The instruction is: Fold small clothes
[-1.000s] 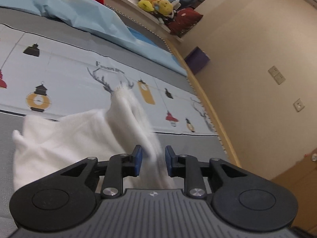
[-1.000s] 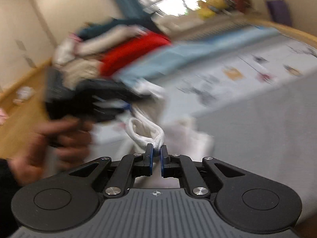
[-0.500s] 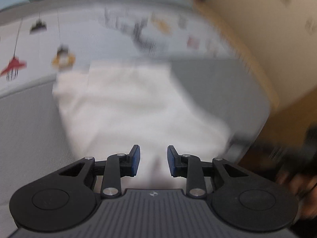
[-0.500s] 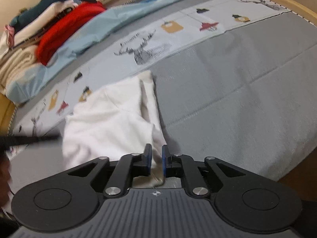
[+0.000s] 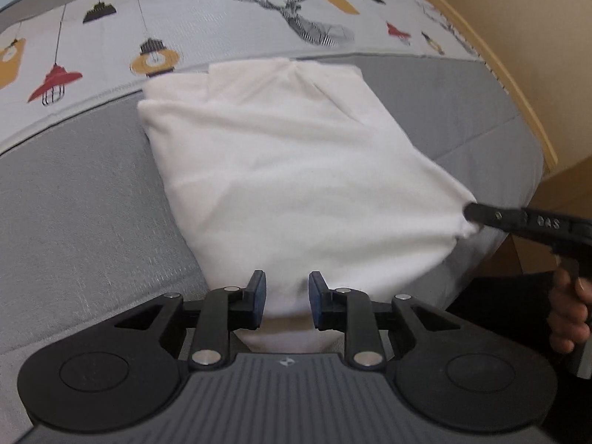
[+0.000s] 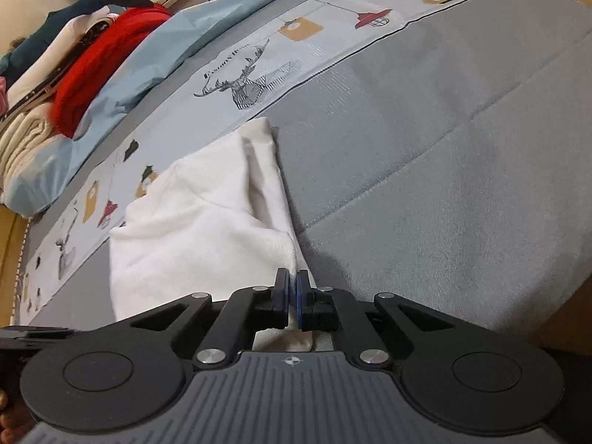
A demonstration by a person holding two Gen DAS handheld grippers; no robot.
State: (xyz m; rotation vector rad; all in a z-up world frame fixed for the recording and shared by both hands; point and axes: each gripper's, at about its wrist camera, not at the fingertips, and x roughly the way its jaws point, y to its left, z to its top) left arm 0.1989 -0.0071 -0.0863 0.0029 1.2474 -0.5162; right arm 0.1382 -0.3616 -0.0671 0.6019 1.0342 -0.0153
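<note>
Left wrist view shows the white garment [image 5: 281,170] lying flat on the bed [image 5: 74,207], near its edge, already folded into a rough rectangle with layers showing at 12 o'clock. The left claw [image 5: 284,298] has its jaws closing around the near hem, pads not yet pressing. At 3 o'clock the right claw [image 6: 292,294] is clamped on the garment's corner. By my reckoning the fold is partway done; another fold over and a smoothing remain.

Soft matt white cloth garment [image 5: 296,170] on woven grey bedcover [image 5: 74,203]; matt black plastic gripper [image 5: 285,301] with shiny metal rivets.
</note>
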